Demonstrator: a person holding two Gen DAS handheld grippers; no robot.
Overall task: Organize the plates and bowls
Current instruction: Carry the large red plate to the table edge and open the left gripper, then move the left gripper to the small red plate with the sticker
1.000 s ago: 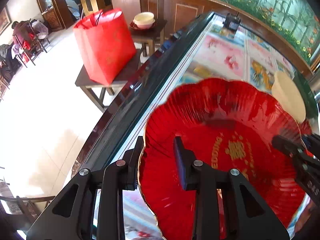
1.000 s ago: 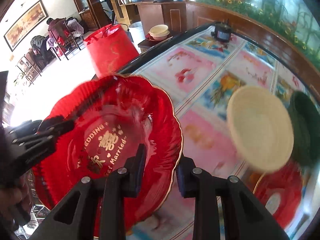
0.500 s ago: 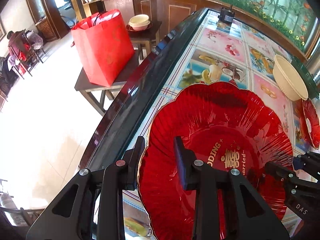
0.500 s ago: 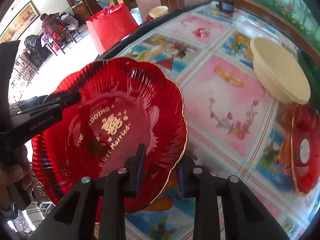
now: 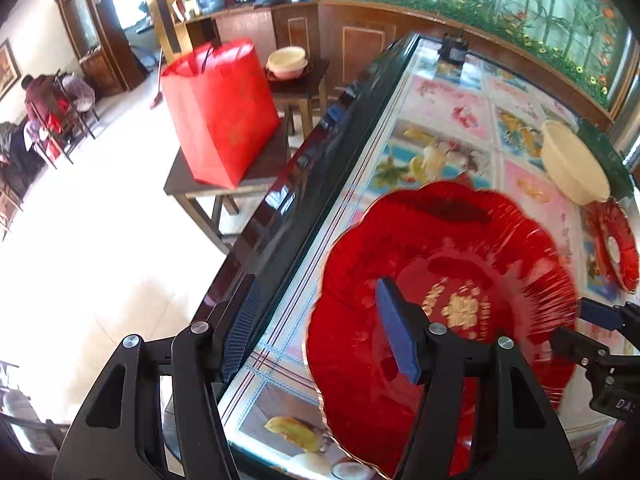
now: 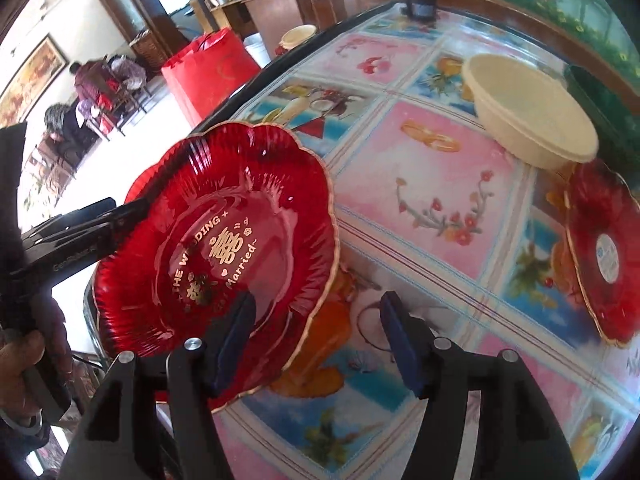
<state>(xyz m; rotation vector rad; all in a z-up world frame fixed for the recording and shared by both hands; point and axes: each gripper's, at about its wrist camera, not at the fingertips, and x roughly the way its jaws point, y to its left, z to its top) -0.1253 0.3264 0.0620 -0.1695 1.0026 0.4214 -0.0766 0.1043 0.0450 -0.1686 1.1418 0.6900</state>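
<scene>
The left gripper (image 5: 320, 332) is opening, its fingers spread astride the nine o'clock rim of the red plate (image 5: 440, 280) without pressing it. The right gripper (image 6: 316, 340) is opening too, straddling the plate's five o'clock rim. The plate lies at the table (image 6: 432, 168) edge, the cream bowl (image 6: 528, 112) toward two o'clock.

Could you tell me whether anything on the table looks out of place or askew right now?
Yes. The big red plate sits at the table edge, its rim apparently jutting past it, between both opening grippers. A smaller red plate seems to lie face down beside the cream bowl.
</scene>
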